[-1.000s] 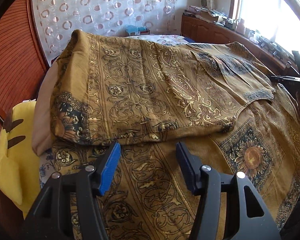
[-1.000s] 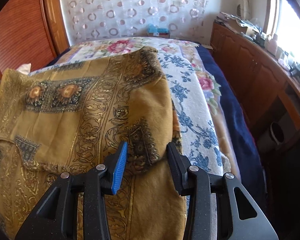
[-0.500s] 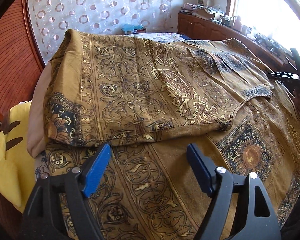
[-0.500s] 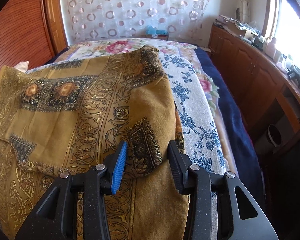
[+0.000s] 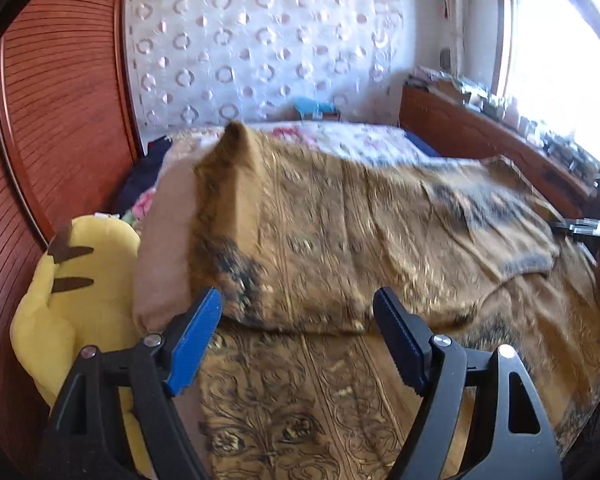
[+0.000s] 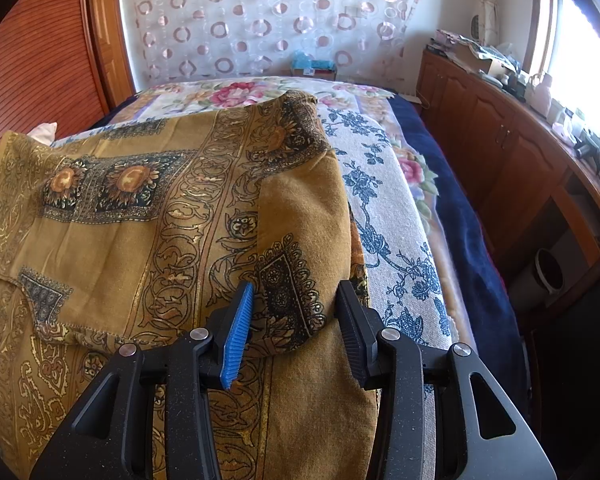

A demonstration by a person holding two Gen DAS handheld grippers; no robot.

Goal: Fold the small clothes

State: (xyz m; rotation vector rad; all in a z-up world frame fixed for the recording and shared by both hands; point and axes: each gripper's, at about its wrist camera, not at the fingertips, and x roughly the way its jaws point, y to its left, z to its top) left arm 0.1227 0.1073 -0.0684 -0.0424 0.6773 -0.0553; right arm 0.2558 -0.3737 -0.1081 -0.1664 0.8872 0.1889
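Left wrist view: your left gripper [image 5: 298, 332] has just been opening; its jaws stand wide, nothing between them, above the garment [image 5: 380, 240]. Right gripper [image 6: 294, 320]: jaws part-open, astride a folded corner, pads apart from it. Garment: mustard cloth, dark scrollwork, sunflower panels, far part folded over the near. Lies on the bed [image 6: 384, 216], long axis left to right.

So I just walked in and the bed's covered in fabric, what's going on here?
A person is folding a mustard patterned garment spread on the bed, one hand-held gripper in each hand. The left hand-held gripper has just opened, with nothing between its fingers. The right hand-held gripper straddles the folded edge, jaws apart. One fold is made.
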